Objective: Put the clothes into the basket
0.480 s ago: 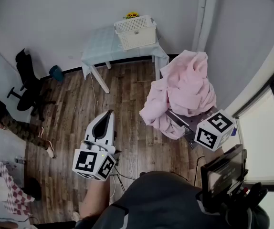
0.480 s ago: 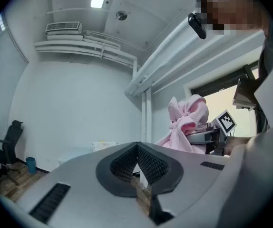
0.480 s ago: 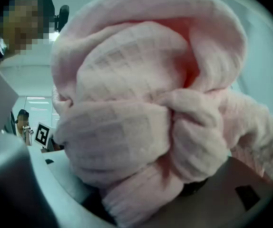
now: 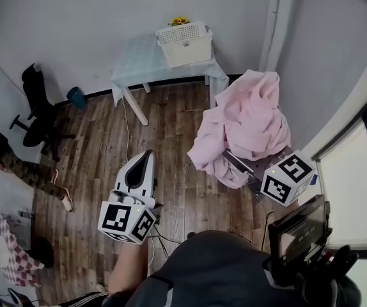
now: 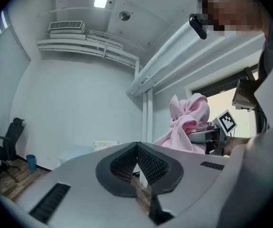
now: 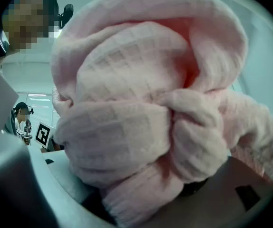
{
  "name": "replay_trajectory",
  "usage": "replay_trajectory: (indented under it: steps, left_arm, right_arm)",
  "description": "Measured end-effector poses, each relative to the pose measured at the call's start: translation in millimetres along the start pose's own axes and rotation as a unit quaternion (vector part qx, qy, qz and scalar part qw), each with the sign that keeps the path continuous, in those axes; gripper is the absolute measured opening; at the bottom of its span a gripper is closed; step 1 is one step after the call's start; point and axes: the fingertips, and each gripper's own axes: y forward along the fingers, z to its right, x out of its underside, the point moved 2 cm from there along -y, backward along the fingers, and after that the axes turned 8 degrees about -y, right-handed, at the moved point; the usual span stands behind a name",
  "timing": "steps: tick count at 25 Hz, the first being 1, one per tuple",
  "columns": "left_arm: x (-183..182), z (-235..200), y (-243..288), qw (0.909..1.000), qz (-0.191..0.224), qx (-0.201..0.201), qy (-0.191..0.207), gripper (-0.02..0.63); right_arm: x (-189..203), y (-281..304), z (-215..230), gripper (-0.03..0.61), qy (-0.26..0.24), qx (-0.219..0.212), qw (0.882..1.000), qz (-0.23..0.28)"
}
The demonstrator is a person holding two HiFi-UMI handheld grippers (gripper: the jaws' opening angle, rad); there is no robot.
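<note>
A bulky pink garment (image 4: 247,123) hangs bunched over my right gripper (image 4: 238,162), which is shut on it, jaws wide around the thick cloth. In the right gripper view the pink garment (image 6: 141,103) fills almost the whole picture and hides the jaw tips of the right gripper (image 6: 141,196). The white basket (image 4: 183,43) stands on a small table (image 4: 139,62) by the far wall, well beyond both grippers. My left gripper (image 4: 144,162) is held level over the wooden floor, to the left of the garment. It is shut, and the left gripper (image 5: 137,147) holds nothing.
A black office chair (image 4: 36,107) and a seated person's legs (image 4: 17,168) are at the left. A blue bin (image 4: 76,98) sits by the wall, a checked cloth (image 4: 11,254) lies at the lower left. A window (image 4: 362,190) runs along the right.
</note>
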Motion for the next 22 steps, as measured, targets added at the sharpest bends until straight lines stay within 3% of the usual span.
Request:
replay_trajectory:
  steps: [8, 15, 22]
  left_arm:
    - [8, -7, -4, 1.0000, 0.008, -0.001, -0.001, 0.008]
    - [4, -80, -32, 0.9996, 0.019, 0.013, -0.015, 0.008]
    - [-4, -102, -12, 0.9997, 0.022, 0.002, -0.010, 0.008]
  right_arm:
    - [5, -5, 5, 0.376, 0.030, 0.012, 0.999, 0.010]
    - [5, 49, -35, 0.376, 0.039, 0.038, 0.999, 0.005]
    - [-3, 80, -12, 0.376, 0.052, 0.033, 0.998, 0.015]
